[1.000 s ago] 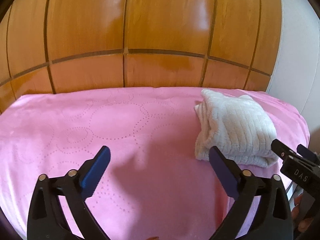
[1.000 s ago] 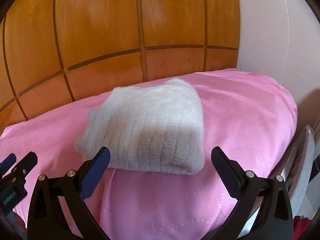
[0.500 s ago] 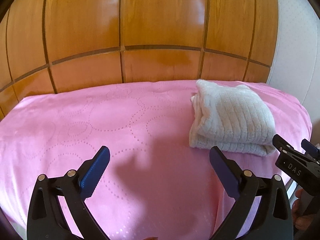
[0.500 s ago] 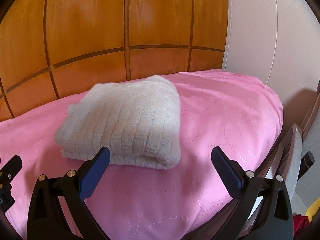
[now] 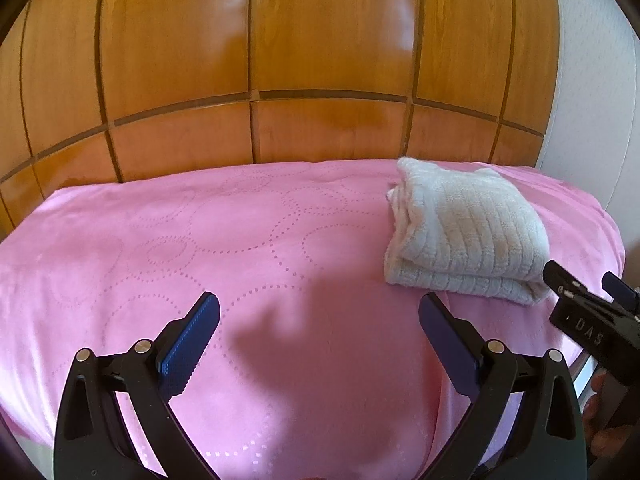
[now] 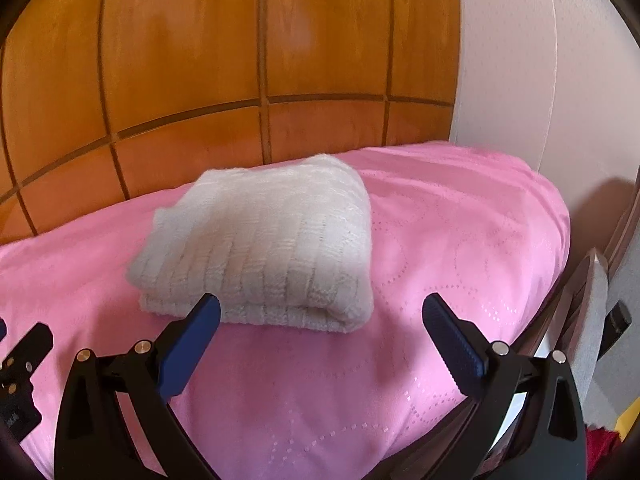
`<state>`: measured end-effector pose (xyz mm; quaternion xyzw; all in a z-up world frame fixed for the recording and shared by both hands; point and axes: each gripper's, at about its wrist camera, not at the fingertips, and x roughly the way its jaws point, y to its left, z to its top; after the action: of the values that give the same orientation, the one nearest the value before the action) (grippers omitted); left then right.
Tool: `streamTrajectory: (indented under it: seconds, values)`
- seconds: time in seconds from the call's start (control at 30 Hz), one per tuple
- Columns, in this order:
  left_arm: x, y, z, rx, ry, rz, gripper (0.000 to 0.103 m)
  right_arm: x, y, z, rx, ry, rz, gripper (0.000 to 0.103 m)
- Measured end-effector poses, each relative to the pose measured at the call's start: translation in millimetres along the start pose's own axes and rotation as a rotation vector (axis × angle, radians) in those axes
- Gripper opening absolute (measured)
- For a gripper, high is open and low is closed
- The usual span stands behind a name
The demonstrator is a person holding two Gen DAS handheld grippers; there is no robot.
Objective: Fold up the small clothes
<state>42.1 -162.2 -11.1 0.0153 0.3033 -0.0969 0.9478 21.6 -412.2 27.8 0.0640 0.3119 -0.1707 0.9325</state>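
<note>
Left gripper (image 5: 319, 312) and right gripper (image 6: 321, 312) both spread wide, grasping nothing, above pink cover (image 5: 200, 240). Folded white knit garment (image 6: 264, 240) lies on that cover, near wooden headboard (image 5: 320, 60).

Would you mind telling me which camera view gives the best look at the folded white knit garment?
The right wrist view: the folded white knit garment lies large and near the middle, just beyond the open right gripper, its ribbed top and folded front edge plain. The left wrist view shows it smaller, off to the right, with its stacked layers at the side.
</note>
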Motion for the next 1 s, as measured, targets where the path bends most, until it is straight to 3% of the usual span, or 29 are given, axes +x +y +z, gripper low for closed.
streamTrajectory:
  seconds: [0.37, 1.0]
  values:
    - [-8.2, 11.3, -1.8, -0.014, -0.026, 0.031, 0.099, -8.2, 15.1, -9.5, -0.039, 0.005, 0.036, 0.101]
    - [6.3, 3.7, -6.4, -0.006, 0.024, 0.022, 0.099, 5.6, 0.7, -12.3, 0.014, 0.004, 0.044, 0.101]
